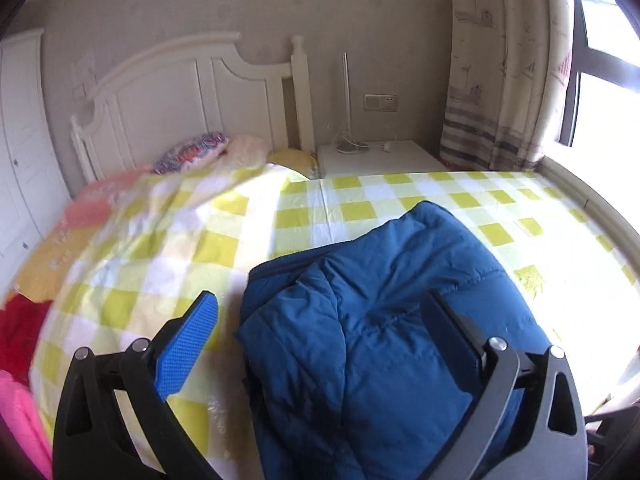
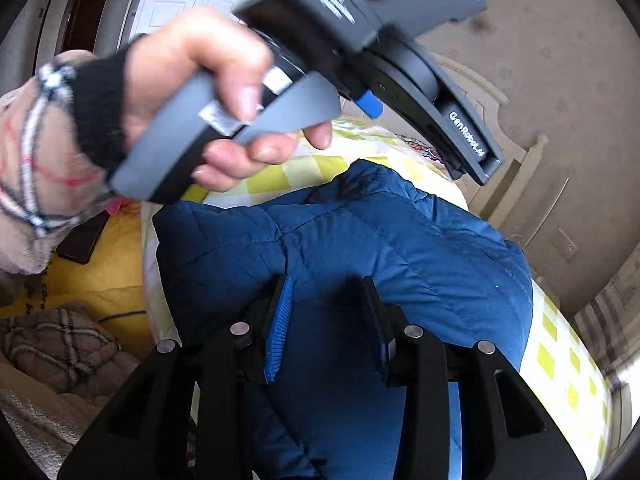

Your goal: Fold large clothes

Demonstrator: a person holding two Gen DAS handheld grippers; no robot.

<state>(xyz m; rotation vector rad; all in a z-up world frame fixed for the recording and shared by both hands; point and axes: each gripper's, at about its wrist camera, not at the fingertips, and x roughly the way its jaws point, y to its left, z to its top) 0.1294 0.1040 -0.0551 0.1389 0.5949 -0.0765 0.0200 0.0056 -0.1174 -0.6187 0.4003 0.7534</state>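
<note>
A blue puffer jacket (image 1: pixel 384 320) lies bunched and partly folded on the yellow-checked bed sheet (image 1: pixel 192 240). My left gripper (image 1: pixel 320 300) hovers over the jacket's left part, open wide, with nothing pinched between its pads. One blue pad (image 1: pixel 184 348) shows above the sheet. In the right wrist view the jacket (image 2: pixel 400 240) fills the middle, and my right gripper (image 2: pixel 326 284) is shut on a fold of its blue fabric that runs down between the fingers. Above it, a person's hand (image 2: pixel 192 92) holds the left gripper's grey handle.
A white headboard (image 1: pixel 168 92), pillows (image 1: pixel 192 148) and a white nightstand (image 1: pixel 380 160) stand beyond the bed. Curtain (image 1: pixel 500 80) and window are at right. Red and pink clothes (image 1: pixel 20 360) lie at the left edge. A yellow bag (image 2: pixel 100 268) and plaid blanket (image 2: pixel 60 344) sit beside the bed.
</note>
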